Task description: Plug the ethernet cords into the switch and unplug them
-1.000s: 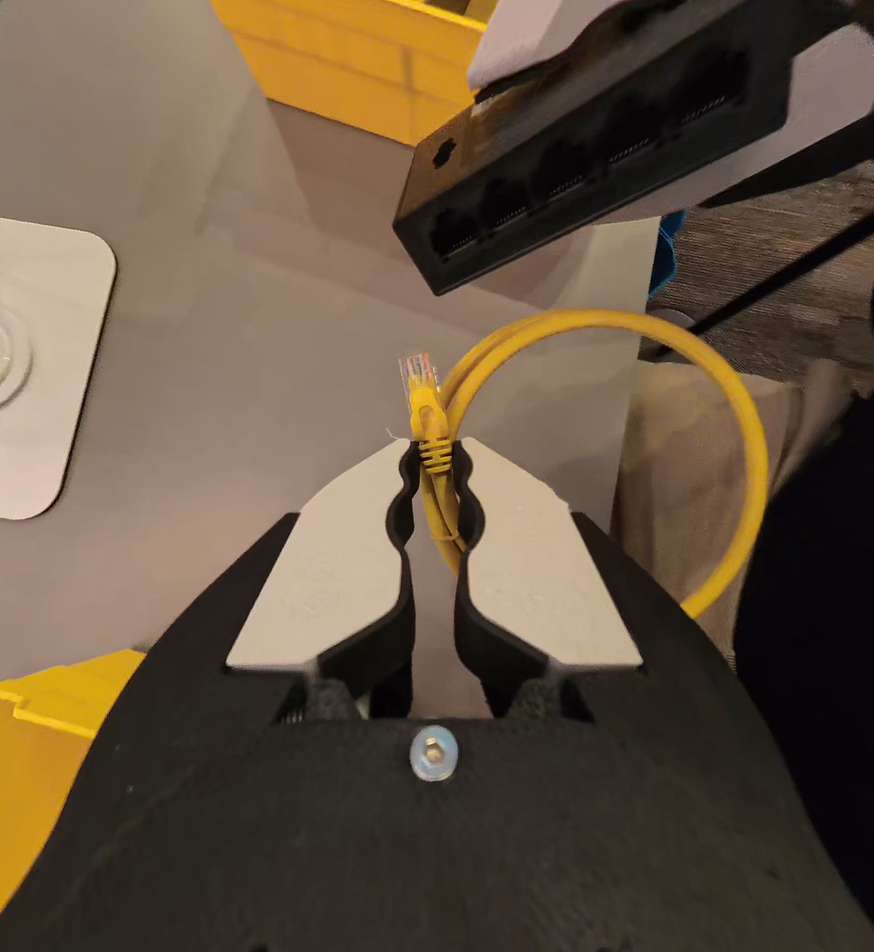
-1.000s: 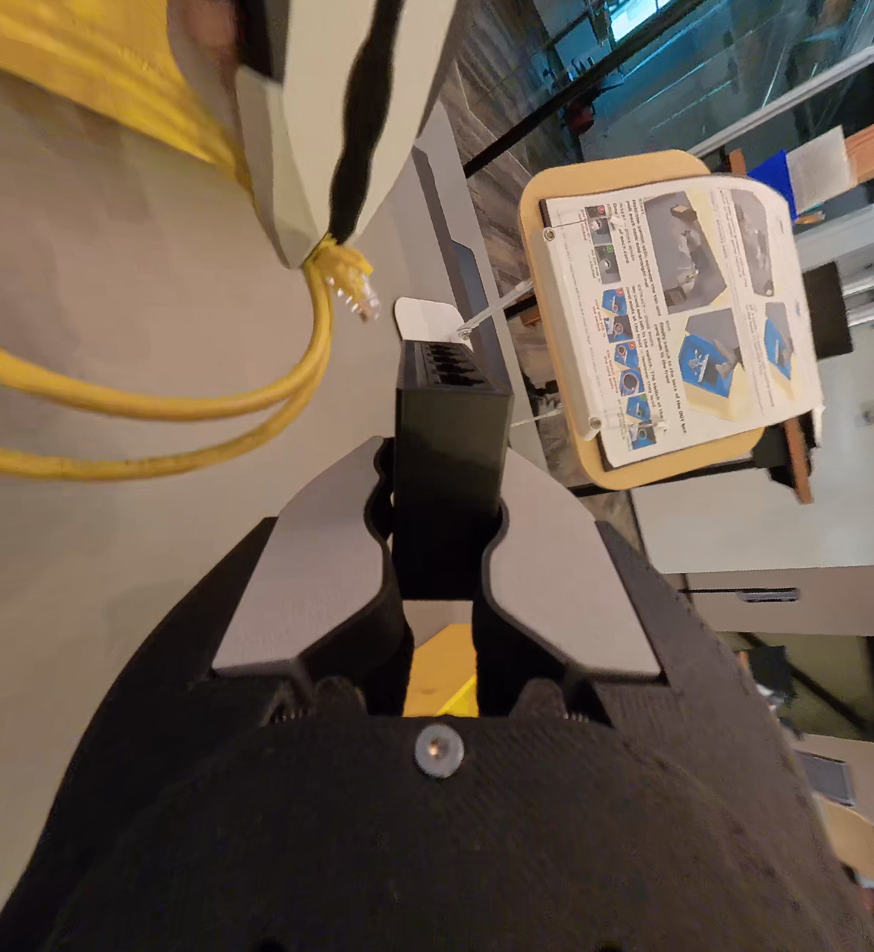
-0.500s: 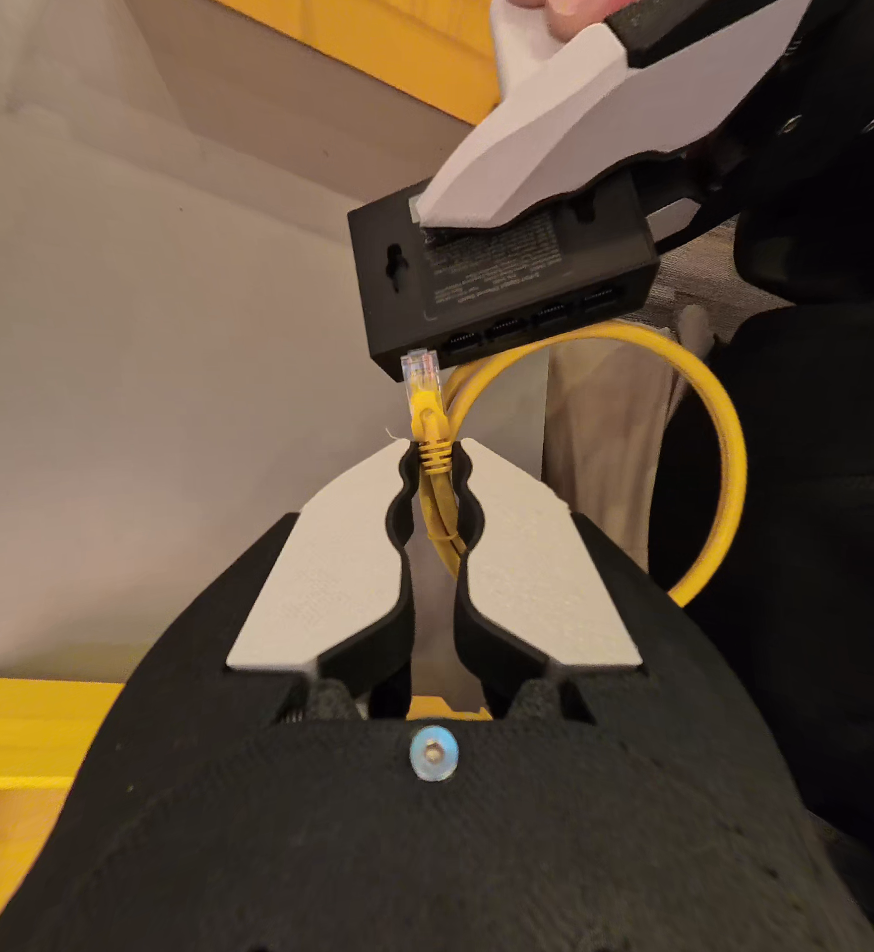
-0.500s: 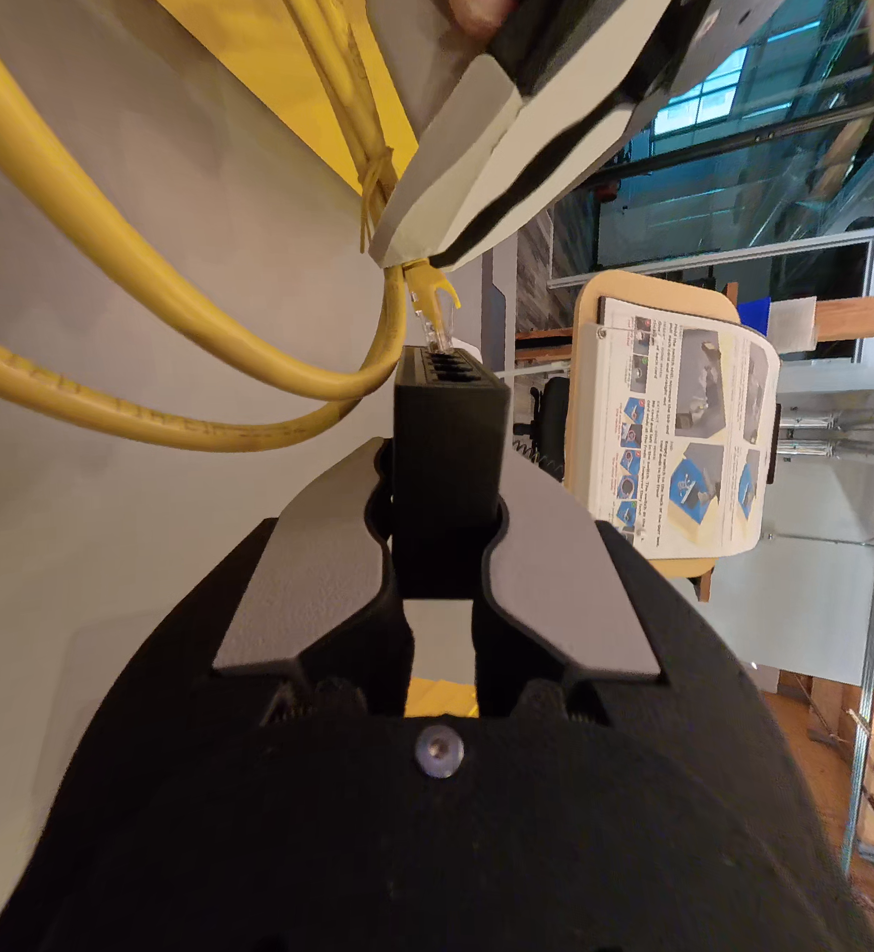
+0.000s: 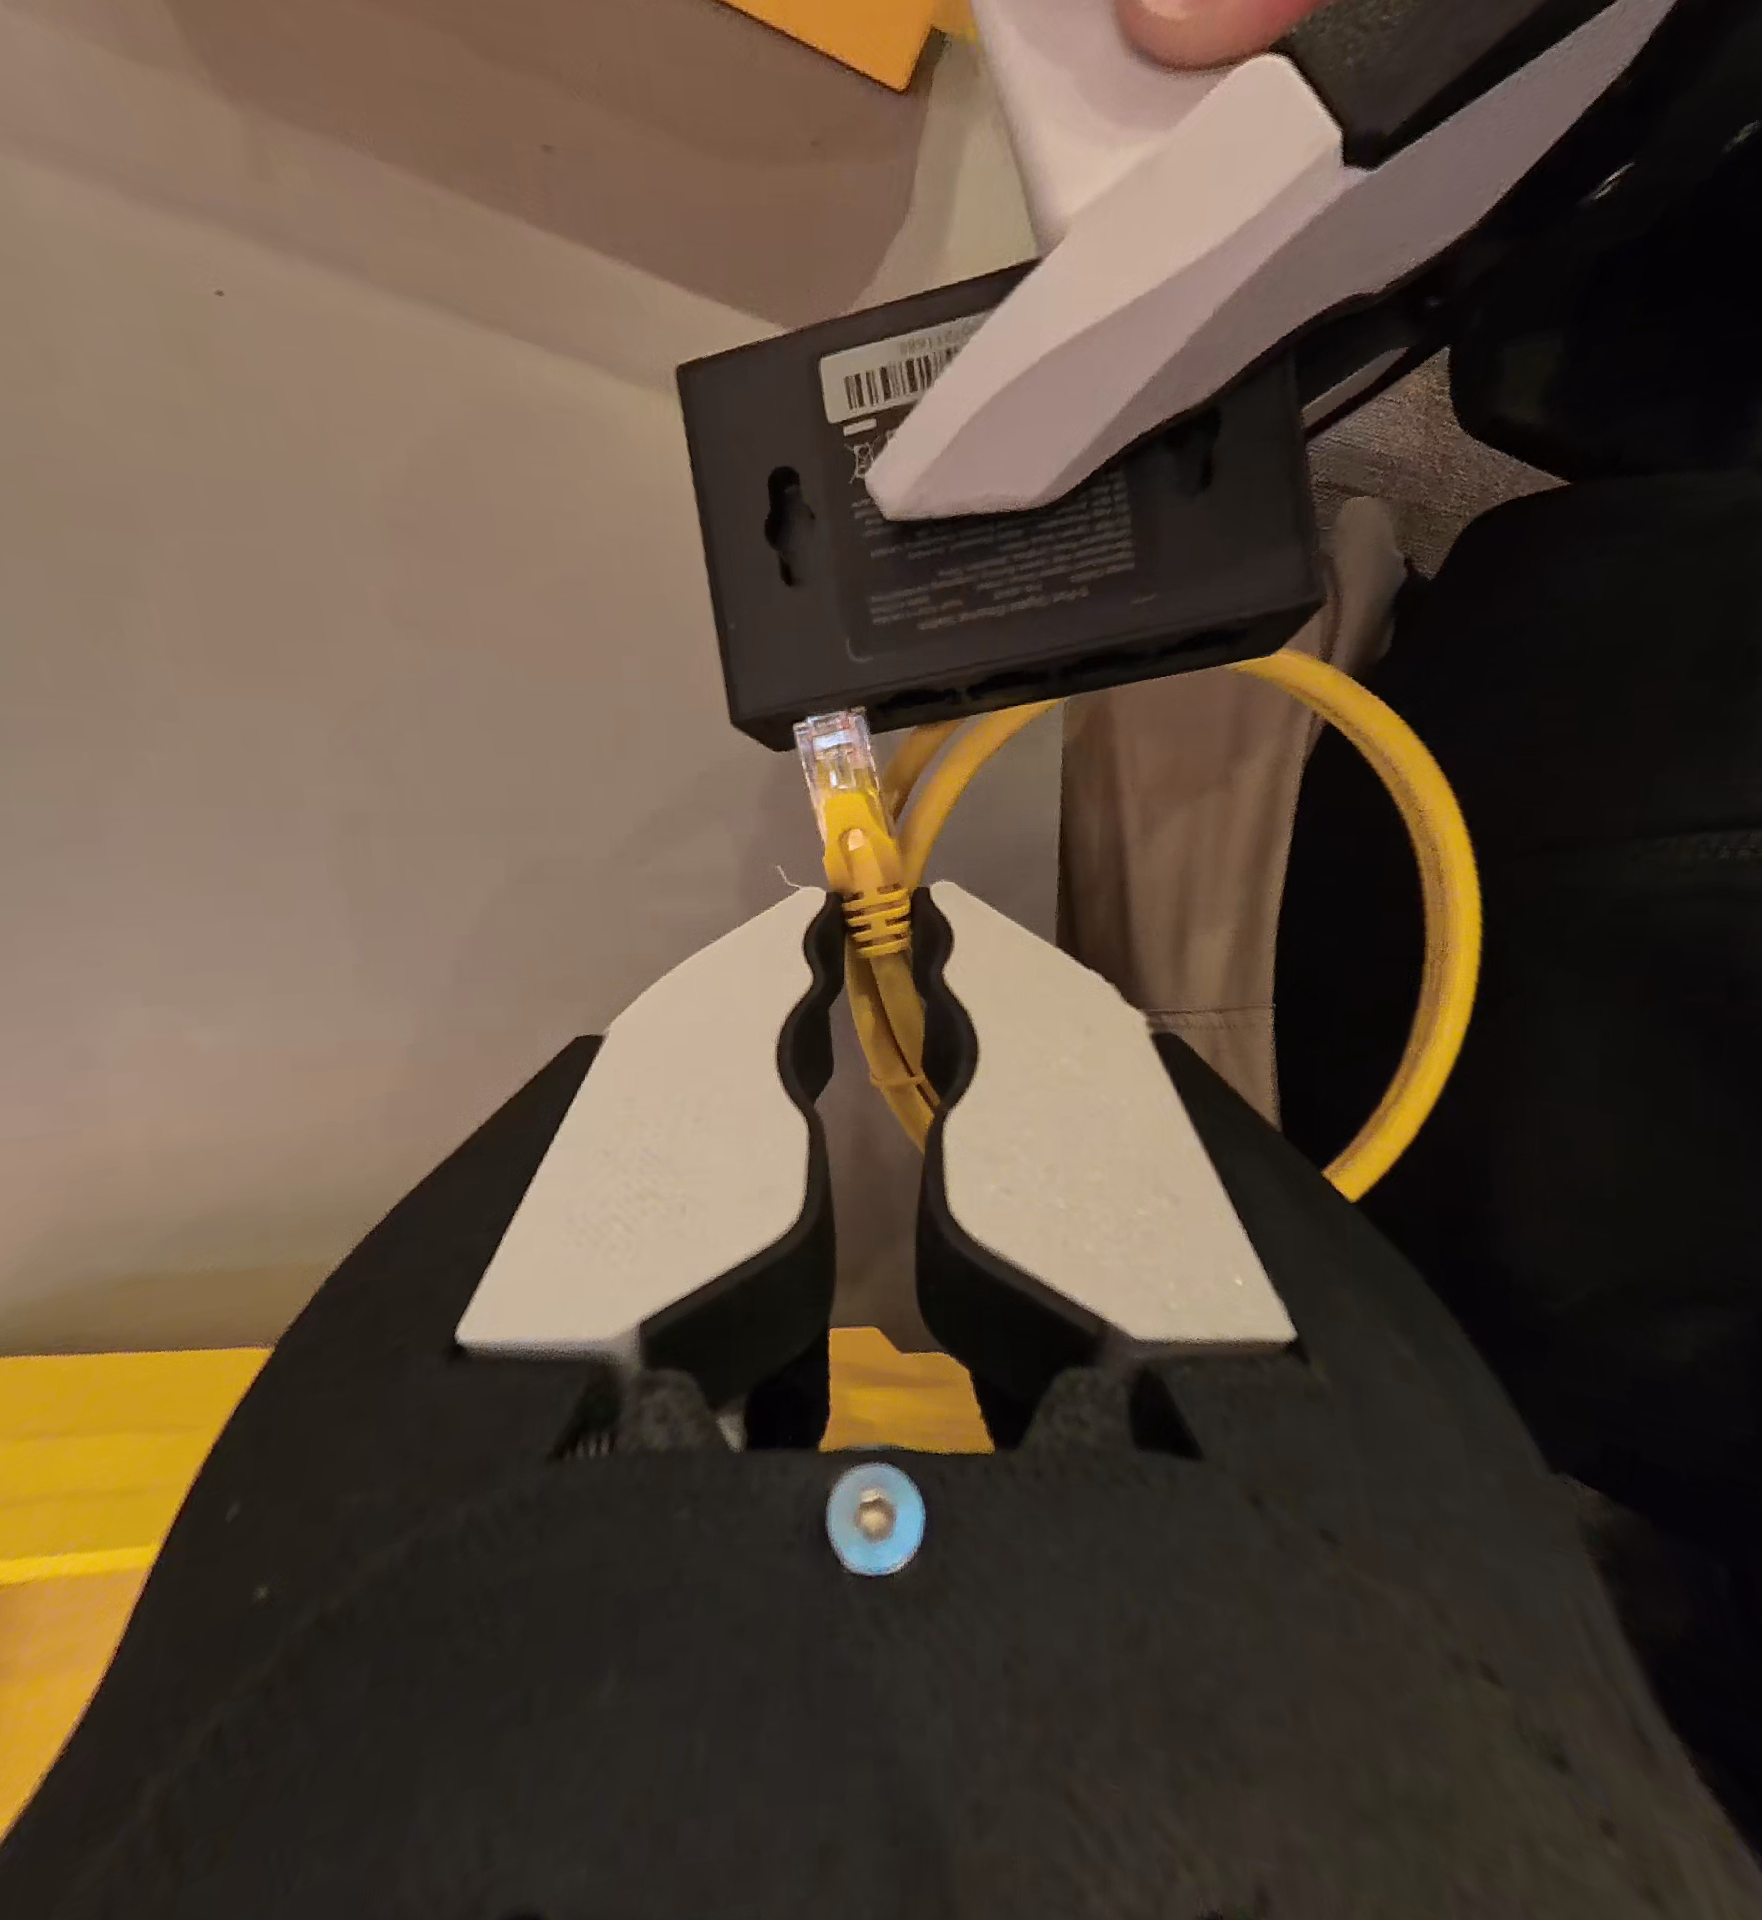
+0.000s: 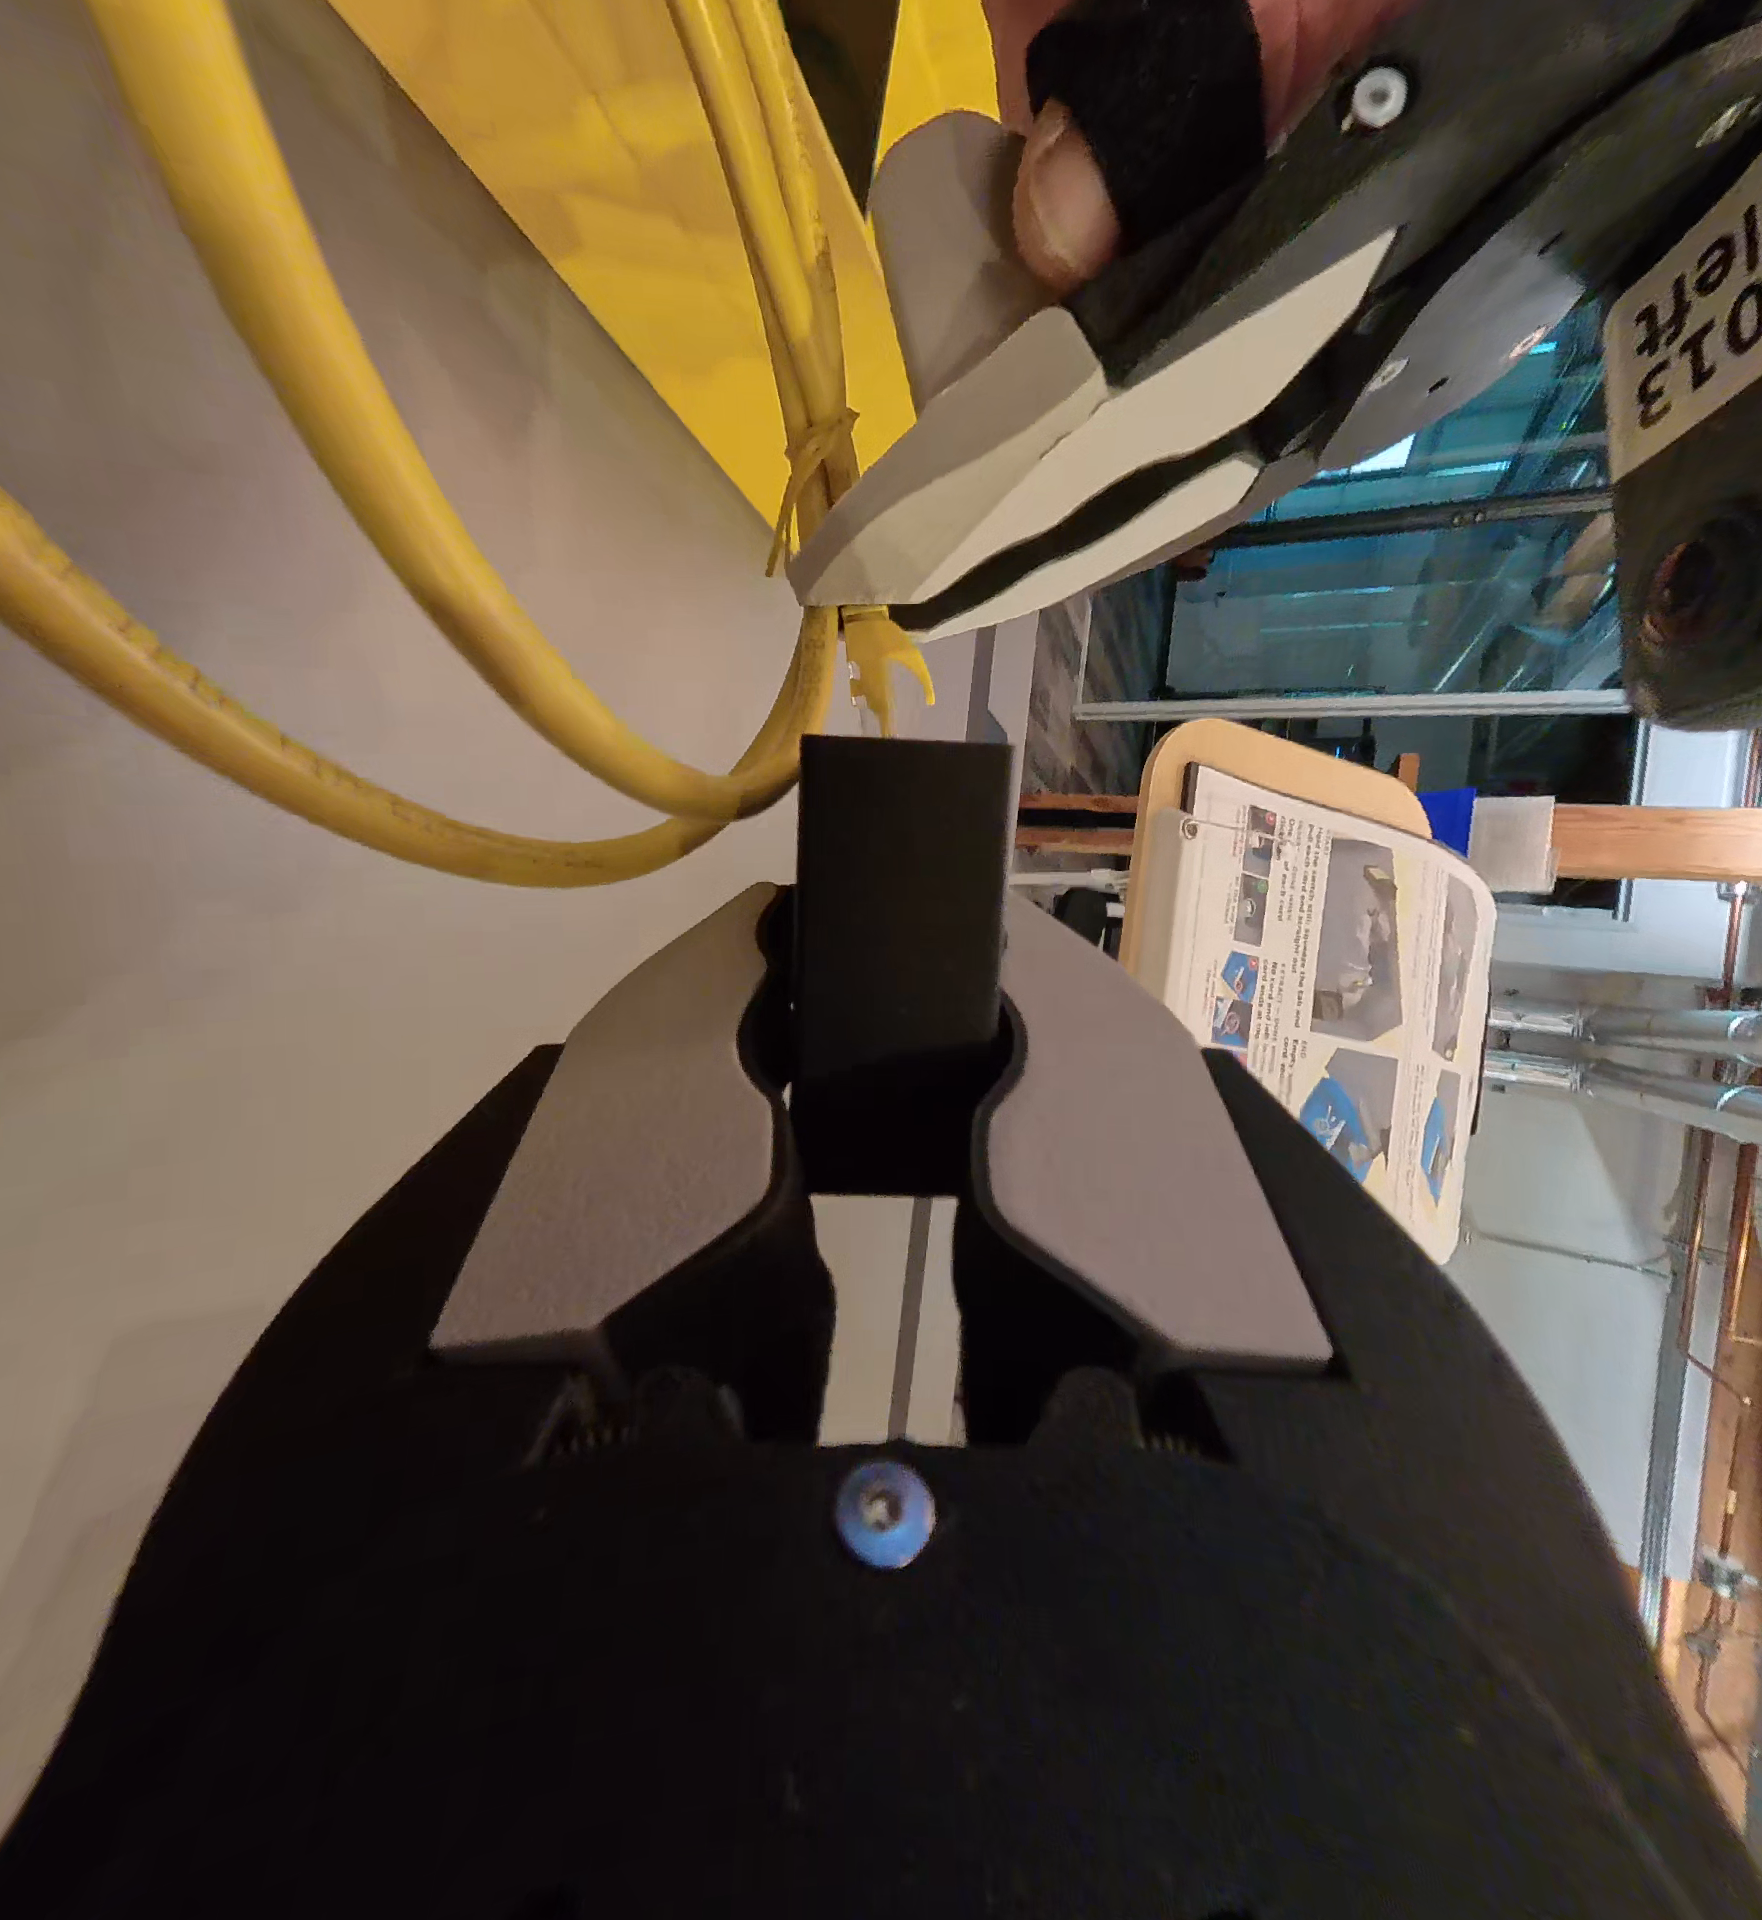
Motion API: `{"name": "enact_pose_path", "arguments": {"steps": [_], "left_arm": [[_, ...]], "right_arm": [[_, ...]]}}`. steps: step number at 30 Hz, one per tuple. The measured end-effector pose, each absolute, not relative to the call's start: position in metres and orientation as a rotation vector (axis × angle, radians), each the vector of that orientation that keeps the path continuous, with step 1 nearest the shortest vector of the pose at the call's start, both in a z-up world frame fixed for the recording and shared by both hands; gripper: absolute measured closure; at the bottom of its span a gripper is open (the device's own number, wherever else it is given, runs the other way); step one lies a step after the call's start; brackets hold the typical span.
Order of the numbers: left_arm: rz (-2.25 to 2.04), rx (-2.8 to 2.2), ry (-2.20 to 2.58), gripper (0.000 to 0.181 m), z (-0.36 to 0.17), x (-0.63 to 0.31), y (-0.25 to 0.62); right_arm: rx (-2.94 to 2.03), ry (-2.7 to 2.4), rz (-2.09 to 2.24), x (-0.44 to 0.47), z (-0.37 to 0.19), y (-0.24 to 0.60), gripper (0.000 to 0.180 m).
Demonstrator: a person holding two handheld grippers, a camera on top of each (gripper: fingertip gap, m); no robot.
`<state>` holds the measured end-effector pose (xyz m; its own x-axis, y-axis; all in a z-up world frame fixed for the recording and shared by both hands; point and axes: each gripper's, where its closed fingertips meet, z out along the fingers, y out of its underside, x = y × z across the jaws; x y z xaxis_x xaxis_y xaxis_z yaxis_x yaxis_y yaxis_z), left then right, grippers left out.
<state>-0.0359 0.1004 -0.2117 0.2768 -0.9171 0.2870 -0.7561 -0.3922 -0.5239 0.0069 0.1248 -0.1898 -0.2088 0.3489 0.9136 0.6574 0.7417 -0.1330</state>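
My left gripper (image 5: 877,904) is shut on the boot of a yellow ethernet cord (image 5: 872,883). Its clear plug (image 5: 833,750) touches the leftmost port on the lower face of the black switch (image 5: 1002,561); whether it is seated I cannot tell. My right gripper (image 6: 898,935) is shut on the switch (image 6: 903,894) and holds it in the air. In the left wrist view the right gripper's white finger (image 5: 1095,395) lies across the switch's labelled underside. In the right wrist view the left gripper (image 6: 856,597) hangs just above the switch with the cord's plug (image 6: 882,675) pointing down at it.
The cord's loop (image 5: 1428,894) curves off to the right; its strands (image 6: 357,748), tied with a cable tie, sweep left. Yellow bins (image 5: 56,1455) stand near and far on the grey table (image 5: 285,727). A board with a printed sheet (image 6: 1313,987) stands behind.
The switch and the cord's plug have come together: the plug went from well short of the ports to touching the leftmost port. The switch tilted so its labelled underside faces the left camera.
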Motion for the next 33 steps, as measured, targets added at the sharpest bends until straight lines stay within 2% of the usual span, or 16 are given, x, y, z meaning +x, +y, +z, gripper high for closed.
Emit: {"name": "enact_pose_path", "arguments": {"steps": [1,13,26,33], "left_arm": [[-0.828,-2.266,1.544,0.169,-0.211,-0.035,0.098],[-0.964,-2.21,1.669,0.169,-0.206,-0.038,0.077],[-0.865,-2.192,1.667,0.168,-0.203,-0.03,0.079],[-0.903,-2.181,1.652,0.168,-0.201,-0.027,0.079]], "right_arm": [[-0.769,-1.827,-0.332,0.007,-0.189,0.121,0.15],[-0.686,-1.873,-0.22,-0.003,-0.182,0.094,0.151],[-0.92,-1.843,-0.192,0.005,-0.185,0.115,0.143],[-0.915,-1.829,-0.14,0.007,-0.188,0.117,0.148]]}}
